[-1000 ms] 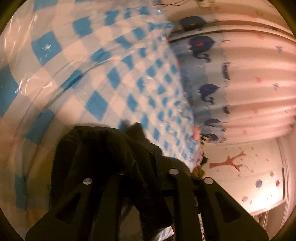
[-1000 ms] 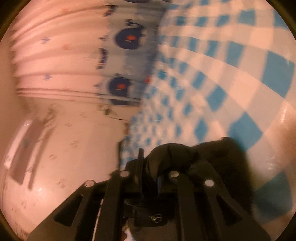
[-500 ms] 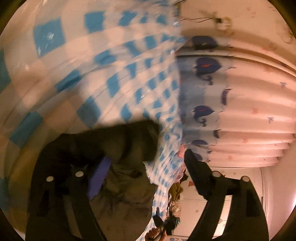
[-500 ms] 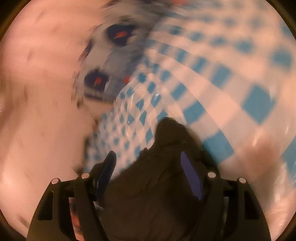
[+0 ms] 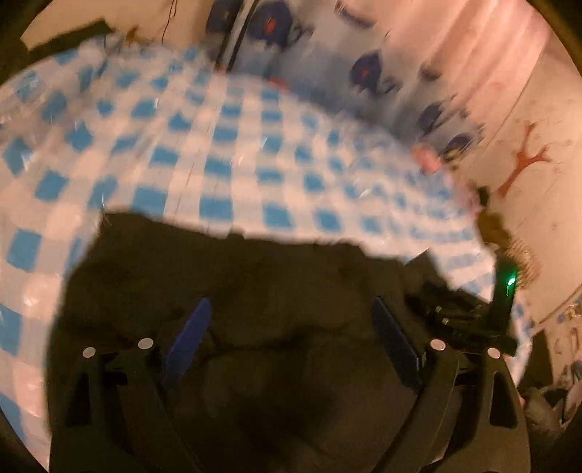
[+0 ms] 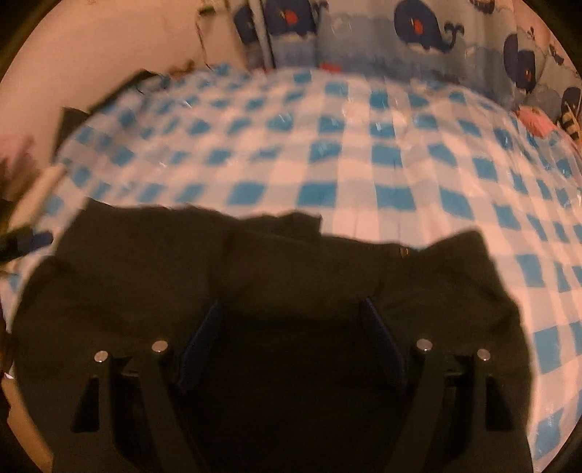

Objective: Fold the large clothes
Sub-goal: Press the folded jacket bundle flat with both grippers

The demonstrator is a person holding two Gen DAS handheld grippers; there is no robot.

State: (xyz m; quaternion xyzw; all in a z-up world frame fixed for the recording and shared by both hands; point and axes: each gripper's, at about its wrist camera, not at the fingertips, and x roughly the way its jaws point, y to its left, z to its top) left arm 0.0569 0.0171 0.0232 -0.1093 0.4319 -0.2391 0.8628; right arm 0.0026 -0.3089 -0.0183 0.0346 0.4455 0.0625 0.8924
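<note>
A dark, crumpled garment lies on the blue-and-white checked table cover, close under both cameras. My left gripper hangs just above it, jaws wide apart and still opening, its blue pads clear of the cloth. In the right wrist view the same garment spreads across the near half of the table cover. My right gripper is over its middle, jaws also opening, with nothing pinched. The left wrist view is blurred.
A whale-print curtain hangs behind the table's far edge. A small pink thing lies at the far right corner. A black device with a green light sits at the garment's right side. A wall with decals stands to the right.
Both grippers were shut on bunched dark cloth; they have let go and opened wide. Both rolled upright and pulled back, and the garment now lies flat on the table.
</note>
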